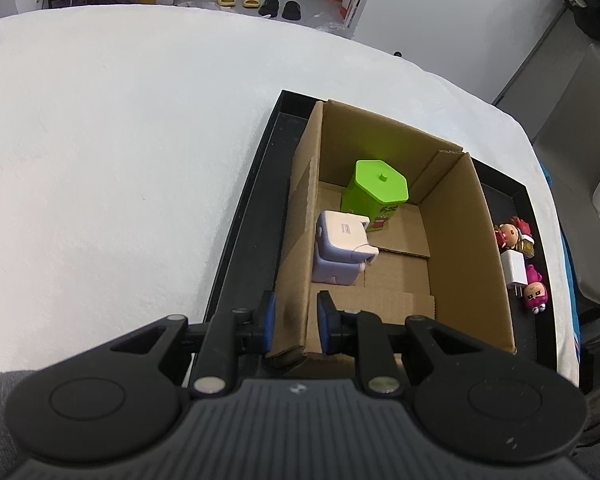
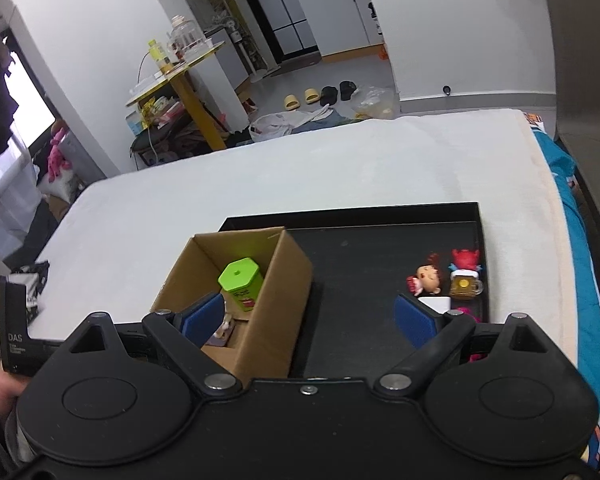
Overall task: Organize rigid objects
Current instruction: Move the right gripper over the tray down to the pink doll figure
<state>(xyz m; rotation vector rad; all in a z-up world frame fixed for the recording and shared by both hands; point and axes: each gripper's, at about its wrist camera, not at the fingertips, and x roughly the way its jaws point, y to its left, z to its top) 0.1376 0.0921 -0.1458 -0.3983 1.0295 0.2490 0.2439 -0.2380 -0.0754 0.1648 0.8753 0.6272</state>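
The left gripper (image 1: 296, 326) is clamping its jaws on the near-left wall of the cardboard box (image 1: 452, 240), one blue pad outside the flap and the other inside, both pressing the cardboard. The right gripper (image 2: 310, 316) is hovering above the black tray (image 2: 360, 248) with its jaws spread wide apart, holding nothing and touching nothing; one blue pad is showing over the box (image 2: 276, 280), the other over the toys at the tray's right side.

The box is sitting open-topped in the left part of the tray (image 1: 256, 200), which is lying on a white-covered bench (image 1: 120, 160). Inside the box a green hexagonal canister (image 1: 376, 192) is standing upright toward the far wall, and a white charger (image 1: 346, 236) is lying on top of a pale purple block (image 1: 336, 270) against the left wall, just beside the canister (image 2: 240, 280).

On the tray outside the box, along its right edge, a red-haired doll (image 2: 426, 276), a red figure with a beer-mug base (image 2: 465, 276), a white plug adapter (image 1: 514, 270) and a pink figure (image 1: 535, 294) are lying close together.
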